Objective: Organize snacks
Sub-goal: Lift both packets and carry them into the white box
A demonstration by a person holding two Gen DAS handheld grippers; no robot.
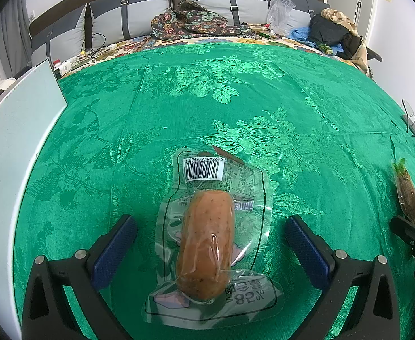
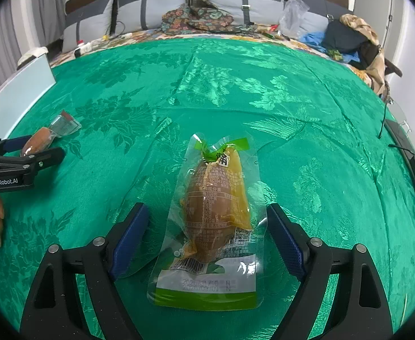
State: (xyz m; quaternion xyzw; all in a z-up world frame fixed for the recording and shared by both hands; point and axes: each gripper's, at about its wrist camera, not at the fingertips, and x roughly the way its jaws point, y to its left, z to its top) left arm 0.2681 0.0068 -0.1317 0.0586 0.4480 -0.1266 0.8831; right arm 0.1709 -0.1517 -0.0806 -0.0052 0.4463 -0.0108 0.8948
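- Two snack packs lie flat on the green cloth (image 1: 235,90), well apart from each other: a sausage pack (image 1: 210,235) and a brown pickle pack (image 2: 211,221) with a green-and-white label.
- Neither is lifted or gathered yet, so the sorting looks barely begun; no box or bin for the snacks shows clearly.
- Left gripper (image 1: 210,243) straddles the sausage pack with its jaws spread wide, the blue pads standing clear of the wrapper on both sides.
- Right gripper (image 2: 207,238) frames the pickle pack the same way, jaws apart; its left pad sits just beside or perhaps touching the clear film edge, which I cannot settle.
- Both seem set to close on their packs, though the slick, loose film may slide or crumple under the pads.
- A pale board (image 1: 17,130) stands at the left edge of the cloth, glasses (image 1: 413,119) lie at the right edge beside a dark flat object, only partly seen.
- Beyond the cloth, grey cushions (image 2: 230,2), patterned fabric, a plastic bag (image 2: 292,14) and piled clothes sit well away; nothing blocks either grasp.
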